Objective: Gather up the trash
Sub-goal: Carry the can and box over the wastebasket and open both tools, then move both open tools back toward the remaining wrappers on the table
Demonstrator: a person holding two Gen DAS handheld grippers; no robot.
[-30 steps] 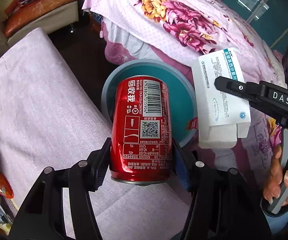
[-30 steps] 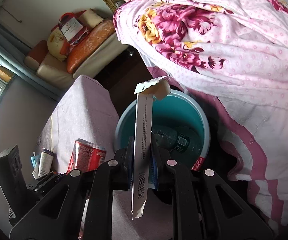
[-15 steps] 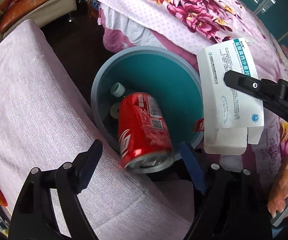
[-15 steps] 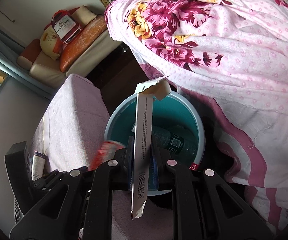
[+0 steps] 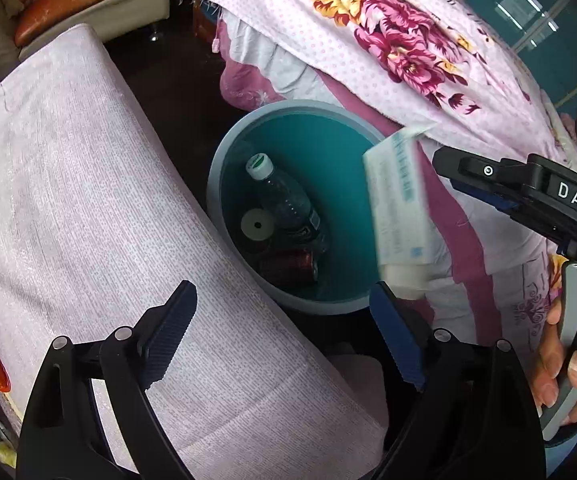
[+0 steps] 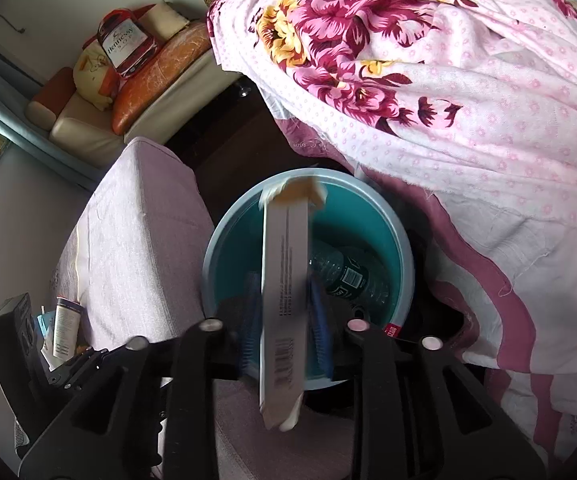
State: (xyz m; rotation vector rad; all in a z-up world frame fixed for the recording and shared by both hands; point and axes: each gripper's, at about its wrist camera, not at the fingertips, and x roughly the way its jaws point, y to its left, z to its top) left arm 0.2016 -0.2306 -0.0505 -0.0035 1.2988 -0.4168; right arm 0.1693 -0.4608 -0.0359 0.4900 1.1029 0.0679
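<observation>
Inside the teal bin (image 5: 344, 148) lie a plastic bottle (image 5: 288, 204) and a red can (image 5: 290, 266). The left gripper (image 5: 284, 332) hovers above, fingers apart. The right gripper's (image 6: 286, 332) fingers stand apart around a blurred medicine box (image 6: 284, 300); contact unclear.

One teal bin (image 5: 224, 168) stood on the floor; inside it lay one plastic bottle (image 5: 288, 204), one red can (image 5: 292, 266) and one roll of tape (image 5: 257, 225); one white carton (image 6: 284, 280) was blurred above it; two claws showed, left (image 5: 284, 344) and right (image 6: 286, 328); one floral quilt (image 6: 428, 80) draped the bed.
</observation>
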